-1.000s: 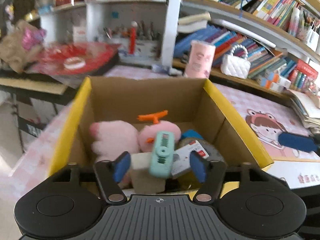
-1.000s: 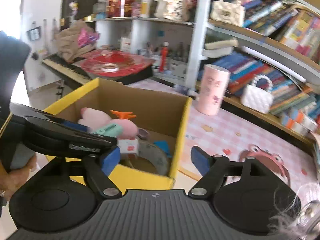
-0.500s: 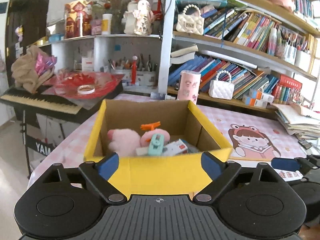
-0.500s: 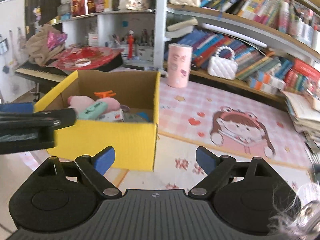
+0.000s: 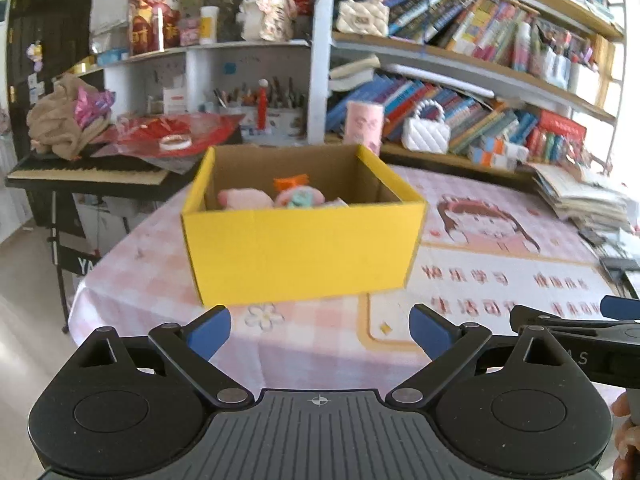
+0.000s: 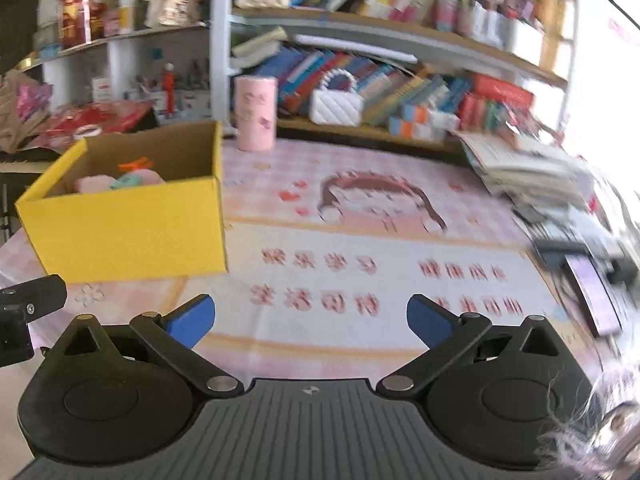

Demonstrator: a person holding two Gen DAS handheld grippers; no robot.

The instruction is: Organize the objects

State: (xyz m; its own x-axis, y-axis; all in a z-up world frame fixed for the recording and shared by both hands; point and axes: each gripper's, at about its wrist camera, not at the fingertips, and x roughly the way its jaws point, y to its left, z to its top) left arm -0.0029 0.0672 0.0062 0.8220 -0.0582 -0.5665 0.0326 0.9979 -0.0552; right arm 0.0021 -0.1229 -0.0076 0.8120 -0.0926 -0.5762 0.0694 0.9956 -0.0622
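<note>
A yellow cardboard box [image 5: 300, 248] stands on the pink checked tablecloth [image 5: 500, 280]. It holds a pink plush [image 5: 244, 199], an orange clip [image 5: 291, 181] and a mint green item [image 5: 300, 199]. The box also shows in the right wrist view [image 6: 128, 228] at the left. My left gripper [image 5: 320, 330] is open and empty, short of the box's front wall. My right gripper [image 6: 310, 320] is open and empty over the cloth, to the right of the box.
A pink cup [image 6: 256, 114] and a white handbag [image 6: 336, 106] stand at the table's back by the bookshelves. Stacked papers [image 6: 528, 164] and a dark tablet [image 6: 592, 296] lie at the right. A keyboard [image 5: 88, 174] stands left of the table.
Both grippers have pulled back and away from the box. The left one was over the box's inside, and it now sits in front of the box. Both stay open.
</note>
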